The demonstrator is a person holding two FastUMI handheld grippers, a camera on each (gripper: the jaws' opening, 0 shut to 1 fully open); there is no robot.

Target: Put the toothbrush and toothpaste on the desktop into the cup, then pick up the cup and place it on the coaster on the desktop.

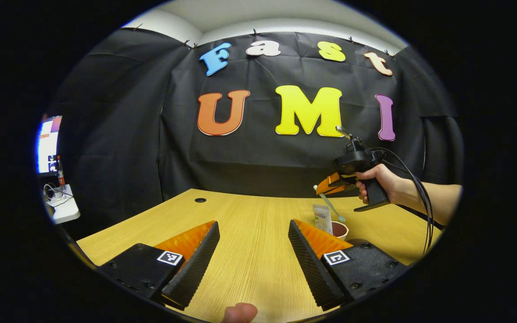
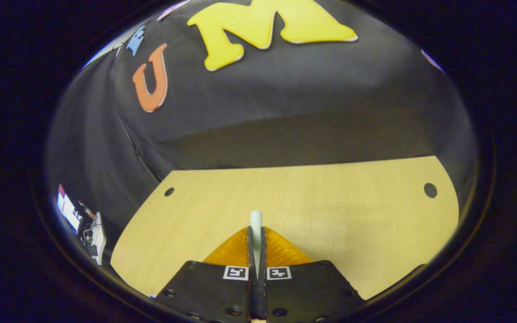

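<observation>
Wooden desktop (image 1: 249, 233) holds the cup (image 1: 340, 229) at lower right, toothpaste (image 1: 322, 217) standing in it. The right gripper (image 1: 323, 187) pinches the toothbrush (image 1: 332, 207) above the cup. The left gripper (image 1: 253, 251) is spread wide. The slanted brush could bump the rim and tip the cup.

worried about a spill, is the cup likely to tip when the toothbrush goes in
Possibly. The cup looks small, and the toothpaste already stands well above its rim, so it may be top-heavy. The toothbrush, pinched in the right gripper, is thin and probably light, so a gentle release should hardly nudge it. The desktop looks smooth, so the cup might slide.
</observation>
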